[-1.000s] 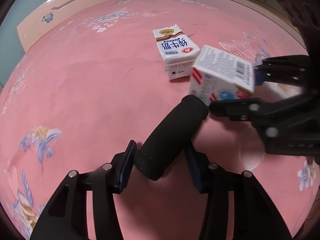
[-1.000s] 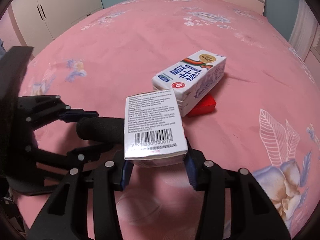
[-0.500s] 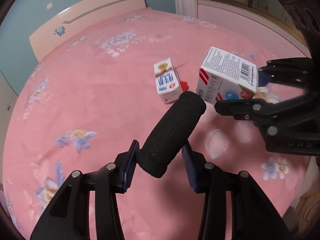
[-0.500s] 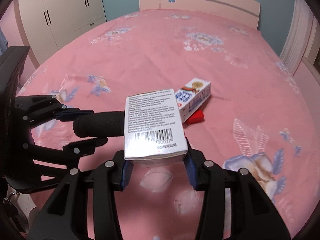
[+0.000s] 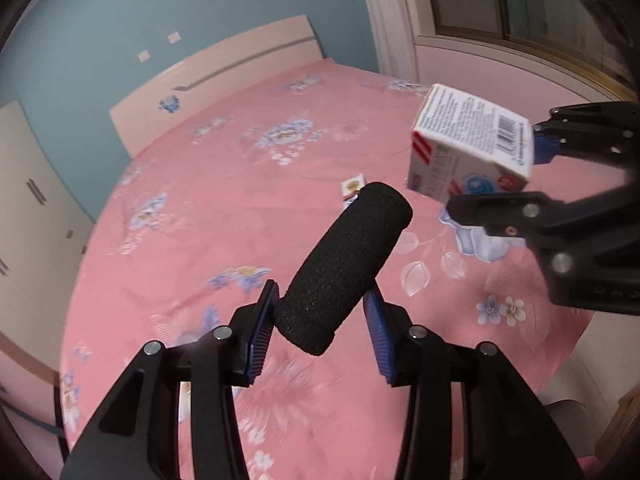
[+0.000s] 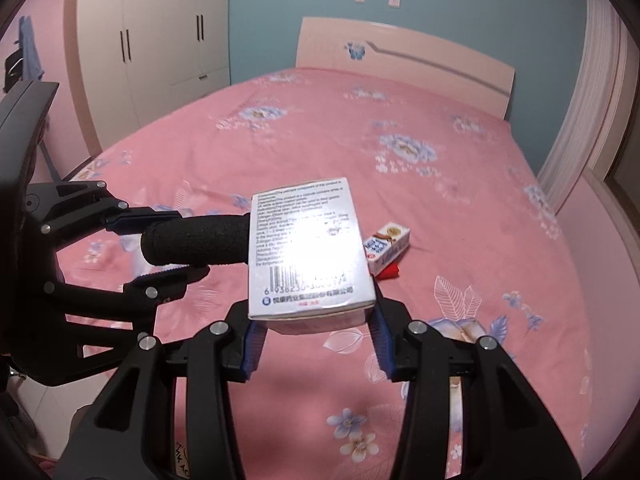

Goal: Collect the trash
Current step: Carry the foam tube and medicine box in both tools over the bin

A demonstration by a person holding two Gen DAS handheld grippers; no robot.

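Note:
My left gripper is shut on a black foam cylinder and holds it high above the pink bed; the cylinder also shows in the right wrist view. My right gripper is shut on a white printed box, also seen in the left wrist view. The two held items are side by side in the air. A milk carton lies on the bed with a red scrap beside it; the carton is partly hidden behind the cylinder in the left wrist view.
The pink floral bedspread fills both views. A headboard and blue wall stand at the far end. White wardrobes are at the left, and a curtain and window sill at the right.
Both grippers have risen well above the bed with their items still held. The milk carton and red scrap now look small and far below.

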